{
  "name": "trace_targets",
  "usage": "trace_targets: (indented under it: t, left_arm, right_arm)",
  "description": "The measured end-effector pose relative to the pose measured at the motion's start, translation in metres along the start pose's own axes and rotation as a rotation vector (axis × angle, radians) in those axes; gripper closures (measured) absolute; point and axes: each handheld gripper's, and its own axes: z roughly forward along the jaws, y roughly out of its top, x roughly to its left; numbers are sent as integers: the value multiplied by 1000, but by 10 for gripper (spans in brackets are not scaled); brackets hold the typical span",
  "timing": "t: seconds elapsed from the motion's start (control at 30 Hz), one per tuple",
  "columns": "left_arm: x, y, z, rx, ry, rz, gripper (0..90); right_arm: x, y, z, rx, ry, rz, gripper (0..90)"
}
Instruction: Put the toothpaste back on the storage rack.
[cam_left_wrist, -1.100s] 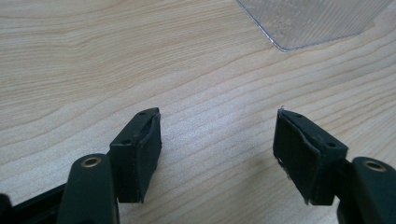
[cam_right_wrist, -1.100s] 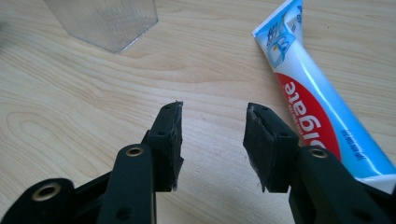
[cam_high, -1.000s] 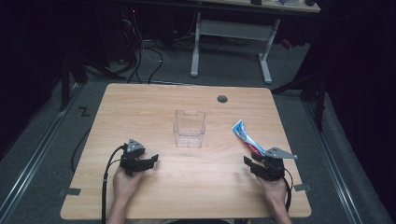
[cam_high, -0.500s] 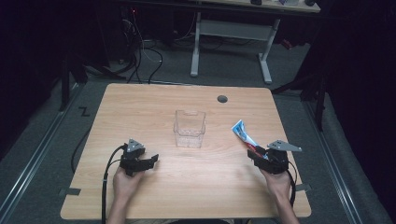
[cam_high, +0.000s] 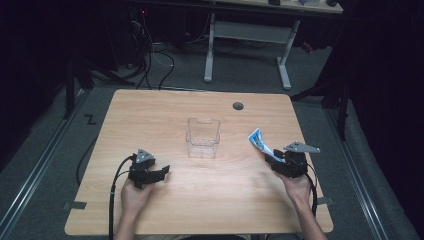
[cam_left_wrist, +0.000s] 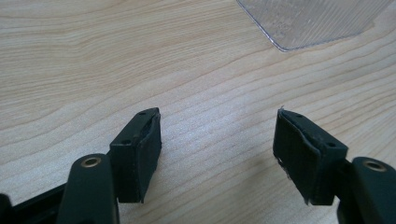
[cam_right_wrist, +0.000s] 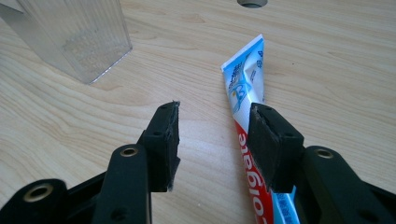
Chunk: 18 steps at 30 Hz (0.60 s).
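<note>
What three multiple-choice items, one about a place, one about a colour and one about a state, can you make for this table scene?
1. Where does the toothpaste tube lie?
A. inside the clear plastic container
B. on the table, by the right gripper
C. on the floor

2. Which colours does the tube show?
A. blue, white and red
B. green and yellow
C. black only

3. How stands the left gripper?
A. shut on the tube
B. shut on the container
C. open, nothing between its jaws

Answers:
1 B, the right gripper view shows the tube flat on the wood beside one jaw.
2 A, its end is blue and white, its body red.
3 C, bare wood shows between the jaws.
</note>
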Motion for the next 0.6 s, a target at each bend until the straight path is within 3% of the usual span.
trace_targets:
  t: [0.33,0.6]
  left_arm:
    - [0,0,0,0,2,-2,330]
    - [0,0,0,0,2,-2,330]
  right_arm:
    - [-3,19,13,36,-48,-46,546]
    - [-2,30,22,60,-59,-66,529]
